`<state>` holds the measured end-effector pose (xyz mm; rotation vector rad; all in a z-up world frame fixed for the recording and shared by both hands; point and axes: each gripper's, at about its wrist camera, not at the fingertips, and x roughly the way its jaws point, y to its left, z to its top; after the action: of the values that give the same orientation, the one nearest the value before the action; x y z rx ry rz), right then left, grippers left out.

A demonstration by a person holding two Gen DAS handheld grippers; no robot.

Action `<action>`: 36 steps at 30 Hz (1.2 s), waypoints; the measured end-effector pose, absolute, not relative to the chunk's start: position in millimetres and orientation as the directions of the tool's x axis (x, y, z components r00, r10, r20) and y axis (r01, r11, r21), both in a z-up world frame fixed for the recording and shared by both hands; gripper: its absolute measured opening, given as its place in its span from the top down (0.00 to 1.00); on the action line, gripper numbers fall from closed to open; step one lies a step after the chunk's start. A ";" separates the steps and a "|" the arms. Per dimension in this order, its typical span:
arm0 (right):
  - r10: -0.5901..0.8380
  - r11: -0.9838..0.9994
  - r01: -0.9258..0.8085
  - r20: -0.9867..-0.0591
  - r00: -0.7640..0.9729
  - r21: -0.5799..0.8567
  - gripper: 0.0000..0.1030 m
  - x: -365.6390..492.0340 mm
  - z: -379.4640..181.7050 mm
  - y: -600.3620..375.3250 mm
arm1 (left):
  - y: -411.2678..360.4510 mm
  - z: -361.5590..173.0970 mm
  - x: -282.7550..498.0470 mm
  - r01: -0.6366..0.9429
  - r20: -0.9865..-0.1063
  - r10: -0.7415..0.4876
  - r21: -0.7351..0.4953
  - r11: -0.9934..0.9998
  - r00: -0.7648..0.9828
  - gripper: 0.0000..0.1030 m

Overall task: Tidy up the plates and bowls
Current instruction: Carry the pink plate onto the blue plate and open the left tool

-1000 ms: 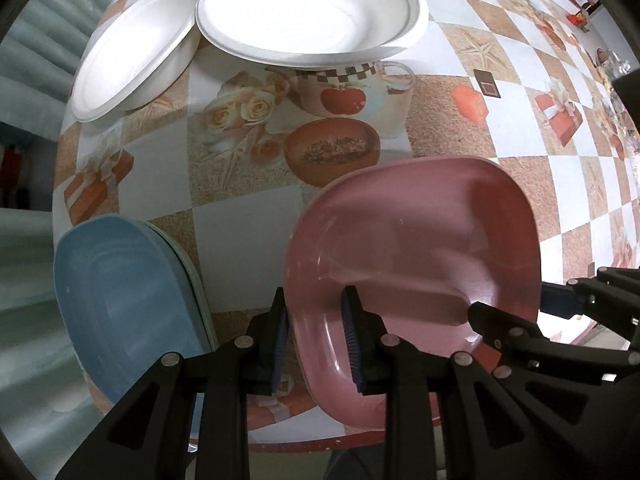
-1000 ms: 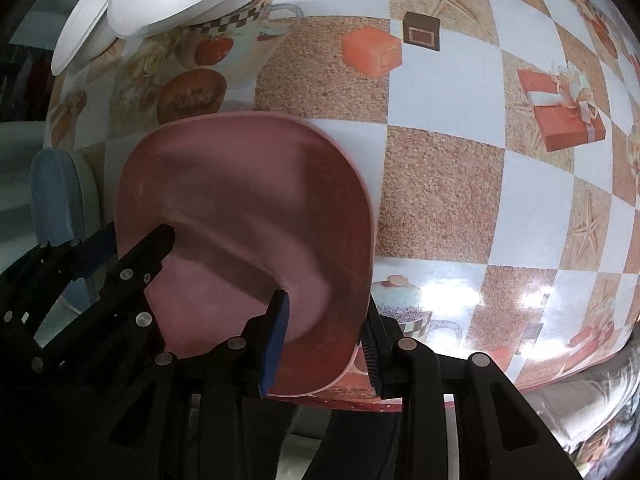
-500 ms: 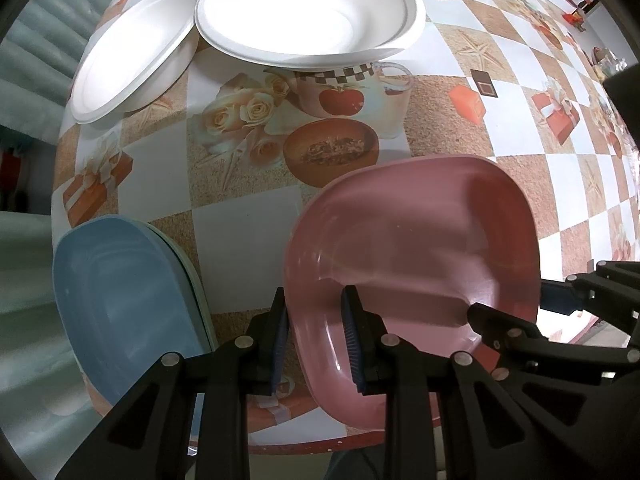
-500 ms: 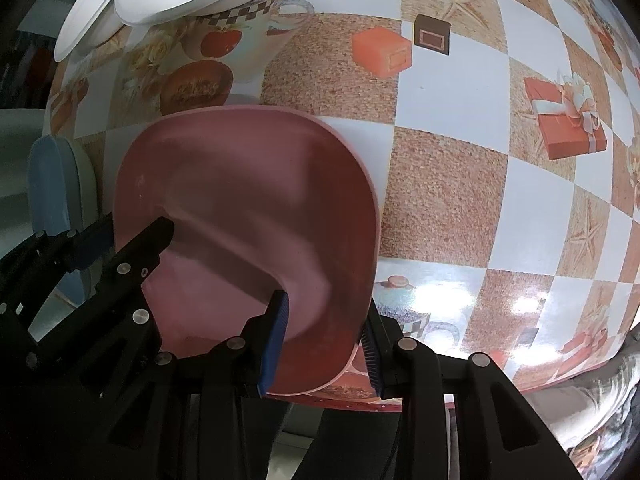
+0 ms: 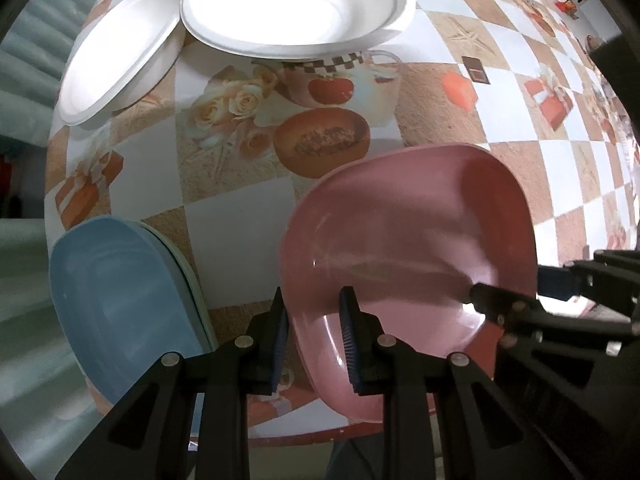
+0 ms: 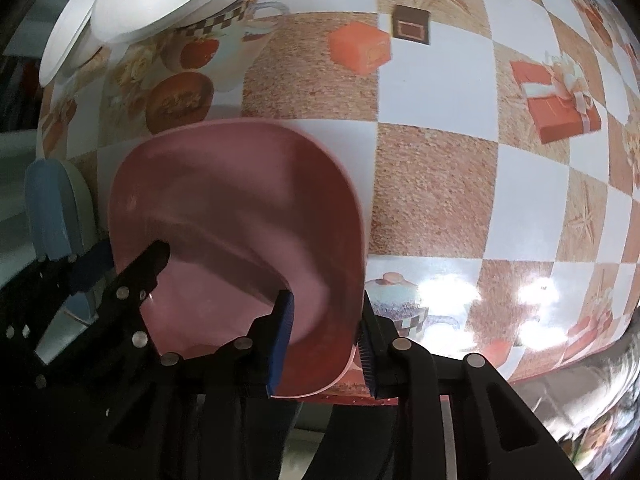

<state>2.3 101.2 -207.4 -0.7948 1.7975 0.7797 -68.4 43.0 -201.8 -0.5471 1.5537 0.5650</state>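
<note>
The table (image 5: 248, 216) carries white plates (image 5: 296, 4) at the back and a blue stack (image 5: 116, 308) on your left. Your left gripper (image 5: 314, 340) and right gripper (image 6: 326, 344) each clamp the pink dish (image 5: 416, 240) by opposite rims; keep both level, carrying it toward the stack.

A pink plate (image 5: 420, 232), a blue plate (image 5: 116, 304), white plates (image 5: 292, 0), and an orange-and-white chequered tablecloth (image 6: 436, 200).
</note>
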 end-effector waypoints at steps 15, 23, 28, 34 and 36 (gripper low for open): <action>-0.114 0.554 -0.808 -0.944 -0.310 0.198 0.69 6.7 -157.9 130.8 | 72.4 -152.7 -69.8 -0.675 -0.998 0.065 0.055 0.735 -0.010 0.74; -0.094 0.484 -0.844 -0.945 -0.313 0.231 0.68 -11.5 -133.1 165.7 | 96.0 -130.4 -99.3 -0.735 -0.995 0.101 0.070 0.675 -0.002 0.74; -0.093 0.417 -0.872 -0.943 -0.321 0.256 0.68 -37.7 -124.8 185.4 | 111.2 -123.8 -130.3 -0.776 -0.994 0.112 0.082 0.626 -0.016 0.74; -0.110 0.354 -0.891 -0.933 -0.342 0.285 0.68 -65.7 -124.3 202.9 | 123.5 -122.8 -164.8 -0.824 -0.993 0.113 0.096 0.559 -0.040 0.74; -0.119 0.333 -0.896 -0.930 -0.349 0.294 0.68 -70.8 -125.8 212.0 | 127.1 -124.4 -174.7 -0.835 -0.993 0.109 0.102 0.541 -0.050 0.74</action>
<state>-70.8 212.0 -125.8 -0.9154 1.7171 1.1076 -174.7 127.1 -124.4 -0.6739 1.4186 0.8693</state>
